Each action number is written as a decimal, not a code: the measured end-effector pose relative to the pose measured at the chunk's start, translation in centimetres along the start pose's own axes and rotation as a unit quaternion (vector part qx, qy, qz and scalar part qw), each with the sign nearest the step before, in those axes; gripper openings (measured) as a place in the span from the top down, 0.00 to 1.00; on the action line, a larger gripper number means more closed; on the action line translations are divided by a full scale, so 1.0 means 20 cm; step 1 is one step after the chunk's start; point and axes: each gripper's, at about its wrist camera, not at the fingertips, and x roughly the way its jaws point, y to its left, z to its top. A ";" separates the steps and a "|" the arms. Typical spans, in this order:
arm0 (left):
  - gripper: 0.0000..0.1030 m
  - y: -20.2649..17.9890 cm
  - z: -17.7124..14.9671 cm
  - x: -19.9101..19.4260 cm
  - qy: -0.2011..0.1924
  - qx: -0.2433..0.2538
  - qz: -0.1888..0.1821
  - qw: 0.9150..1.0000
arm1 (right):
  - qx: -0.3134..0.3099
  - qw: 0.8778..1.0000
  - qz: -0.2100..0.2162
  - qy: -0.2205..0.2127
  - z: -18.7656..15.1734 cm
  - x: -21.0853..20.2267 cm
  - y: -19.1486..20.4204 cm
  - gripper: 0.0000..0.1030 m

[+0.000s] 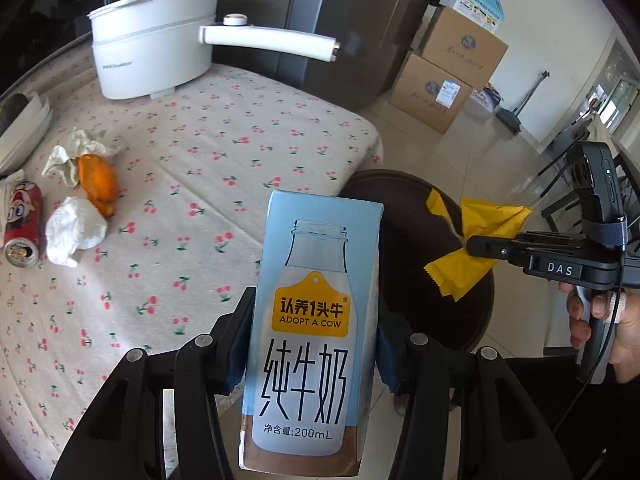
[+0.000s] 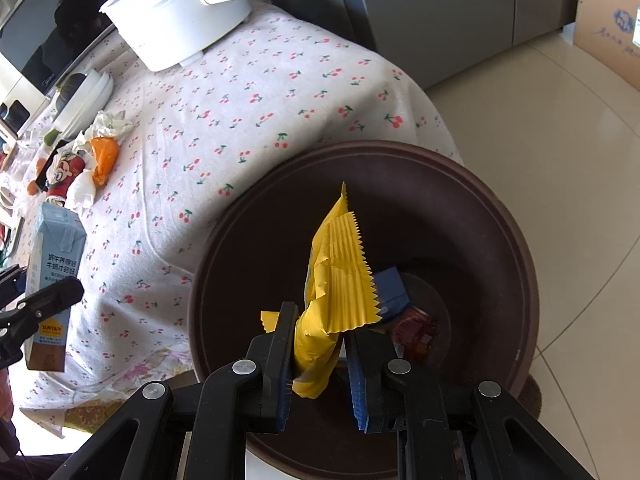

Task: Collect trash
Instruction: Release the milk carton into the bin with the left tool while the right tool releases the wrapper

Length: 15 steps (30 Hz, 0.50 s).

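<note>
A light-blue milk carton stands upright between the pads of my left gripper, which is shut on it, above the table's edge. The right wrist view shows this carton at the far left. My right gripper is shut on a crumpled yellow wrapper and holds it over a dark brown round bin. In the left wrist view the wrapper hangs from the right gripper over the bin. A blue box and a red wrapper lie at the bottom of the bin.
On the cherry-print tablecloth at the left lie a red can, white tissues and orange peel. A white pot with a long handle stands at the back. Cardboard boxes stack on the tiled floor.
</note>
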 end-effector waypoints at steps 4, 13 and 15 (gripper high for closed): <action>0.47 -0.09 0.03 0.10 0.000 0.008 -0.015 1.000 | -0.001 1.000 -0.008 0.000 -0.01 -0.01 -0.04 0.79; 0.08 -0.12 0.06 0.18 -0.006 -0.004 -0.001 1.000 | 0.002 1.000 -0.016 0.002 -0.01 -0.02 -0.09 0.77; 0.06 -0.09 0.06 0.16 -0.010 -0.008 0.007 1.000 | 0.000 1.000 -0.015 0.001 -0.01 -0.02 -0.09 0.77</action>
